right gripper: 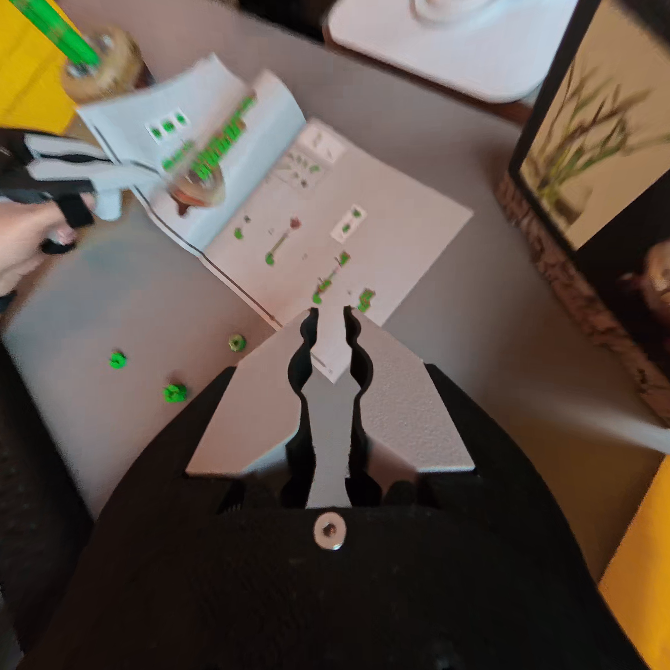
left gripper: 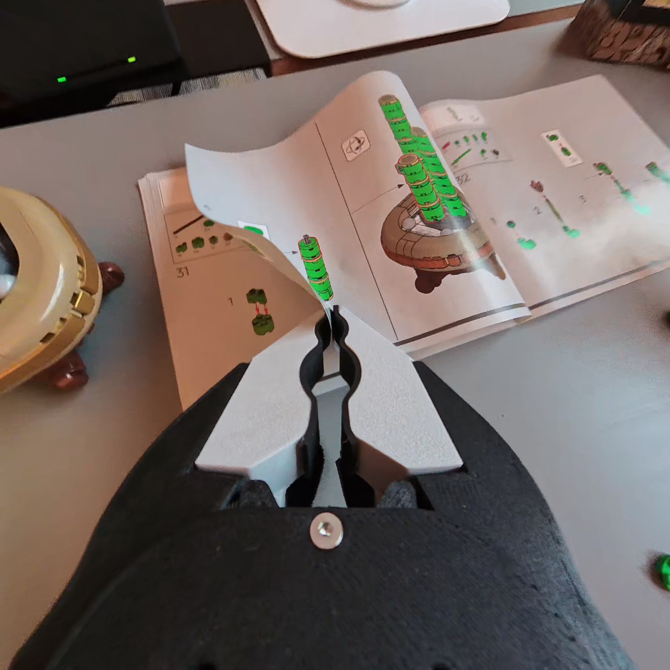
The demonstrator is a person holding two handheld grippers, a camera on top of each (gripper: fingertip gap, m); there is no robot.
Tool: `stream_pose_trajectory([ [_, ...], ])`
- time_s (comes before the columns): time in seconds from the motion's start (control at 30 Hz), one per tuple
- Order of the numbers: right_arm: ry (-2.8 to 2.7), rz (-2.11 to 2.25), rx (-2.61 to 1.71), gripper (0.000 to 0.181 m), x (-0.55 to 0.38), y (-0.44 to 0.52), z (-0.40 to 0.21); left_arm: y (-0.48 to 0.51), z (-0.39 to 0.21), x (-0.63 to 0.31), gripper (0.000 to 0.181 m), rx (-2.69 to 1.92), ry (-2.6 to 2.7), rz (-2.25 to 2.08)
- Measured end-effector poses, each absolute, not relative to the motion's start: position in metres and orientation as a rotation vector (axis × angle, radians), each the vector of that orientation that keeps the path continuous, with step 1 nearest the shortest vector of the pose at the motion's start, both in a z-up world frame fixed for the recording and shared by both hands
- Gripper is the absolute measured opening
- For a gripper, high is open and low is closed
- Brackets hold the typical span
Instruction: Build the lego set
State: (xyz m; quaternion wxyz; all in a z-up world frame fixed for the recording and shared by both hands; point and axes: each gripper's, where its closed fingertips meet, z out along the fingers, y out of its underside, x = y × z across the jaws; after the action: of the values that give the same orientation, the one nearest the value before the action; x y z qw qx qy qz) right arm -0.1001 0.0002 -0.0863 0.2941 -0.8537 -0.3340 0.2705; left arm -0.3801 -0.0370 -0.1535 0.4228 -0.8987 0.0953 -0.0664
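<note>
A: Booklet (left gripper: 453,232) of building steps, lying open on the grey table (left gripper: 544,417). One page (left gripper: 290,188) is lifted and curls upward from the spread.

B: What holds the page?

A: The left gripper (left gripper: 331,315). Its jaws are closed on the page's lower edge, the black fingertips (left gripper: 340,326) pressed together with the paper between them.

B: And the model itself?

A: The tan, rounded model base (left gripper: 47,282) stands on dark brown feet at the left of the booklet, on the same table. In the right wrist view a bright green column (right gripper: 54,32) rises from it, blurred.

B: State of the other tool?

A: The right gripper (right gripper: 330,310) hovers over the near corner of the booklet's right-hand page; its jaws stand apart and hold nothing.

B: Loose parts?

A: Three small green pieces (right gripper: 174,393) lie on the table near the booklet's front edge, left of the right gripper.

B: Surroundings?

A: A white mat (left gripper: 380,25) at the far side, and a dark-framed picture (right gripper: 587,127) at the right.
</note>
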Motion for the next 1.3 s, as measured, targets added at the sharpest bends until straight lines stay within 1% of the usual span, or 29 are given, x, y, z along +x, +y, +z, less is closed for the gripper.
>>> stream_pose_trajectory([
  [0.17, -0.892, 0.853, -2.016, 0.017, -0.153, -0.020, -0.006, -0.046, -0.163, -0.390, 0.000, -2.290, 0.228, -0.161],
  [0.27, -0.896, 1.131, -1.979, 0.022, -0.214, -0.046, 0.009, -0.049, -0.163, -0.395, 0.001, -2.294, 0.193, -0.213],
  [0.3, -0.894, 1.265, -1.986, 0.024, -0.238, -0.055, 0.007, -0.050, -0.163, -0.396, 0.002, -2.293, 0.182, -0.231],
  [0.33, -0.897, 1.408, -1.995, 0.021, -0.262, -0.063, 0.000, -0.050, -0.163, -0.398, 0.002, -2.289, 0.169, -0.245],
  [0.4, -0.874, 1.627, -2.092, 0.000, -0.302, -0.070, -0.032, -0.050, -0.163, -0.399, 0.002, -2.279, 0.140, -0.279],
  [0.5, -0.861, 1.518, -2.369, 0.000, -0.329, -0.070, -0.108, -0.051, -0.162, -0.399, 0.005, -2.271, 0.112, -0.321],
  [0.57, -0.912, 1.338, -2.456, 0.000, -0.329, -0.067, -0.136, -0.051, -0.160, -0.400, 0.009, -2.267, 0.103, -0.333],
  [0.63, -0.864, 1.300, -2.449, 0.000, -0.331, -0.058, -0.135, -0.052, -0.158, -0.403, 0.010, -2.257, 0.095, -0.339],
  [0.73, -0.756, 1.367, -2.454, 0.000, -0.329, -0.047, -0.132, -0.052, -0.158, -0.407, 0.010, -2.259, 0.075, -0.365],
  [0.93, -0.749, 1.319, -2.578, 0.000, -0.317, -0.043, -0.164, -0.058, -0.156, -0.416, 0.013, -2.293, 0.050, -0.418],
  [1.07, -0.719, 1.410, -2.565, 0.000, -0.319, -0.044, -0.165, -0.059, -0.124, -0.449, 0.007, -2.179, -0.014, -0.309],
  [1.13, -0.722, 1.419, -2.558, 0.000, -0.319, -0.044, -0.165, -0.059, -0.108, -0.464, 0.000, -2.117, -0.029, -0.230],
  [1.17, -0.723, 1.420, -2.555, 0.000, -0.319, -0.044, -0.165, -0.060, -0.104, -0.465, 0.000, -2.101, -0.019, -0.216],
  [1.23, -0.726, 1.420, -2.552, 0.000, -0.319, -0.044, -0.165, -0.060, -0.108, -0.450, 0.000, -2.128, 0.040, -0.261],
  [1.3, -0.727, 1.418, -2.553, 0.000, -0.319, -0.044, -0.165, -0.061, -0.129, -0.433, 0.000, -2.223, 0.117, -0.297],
])
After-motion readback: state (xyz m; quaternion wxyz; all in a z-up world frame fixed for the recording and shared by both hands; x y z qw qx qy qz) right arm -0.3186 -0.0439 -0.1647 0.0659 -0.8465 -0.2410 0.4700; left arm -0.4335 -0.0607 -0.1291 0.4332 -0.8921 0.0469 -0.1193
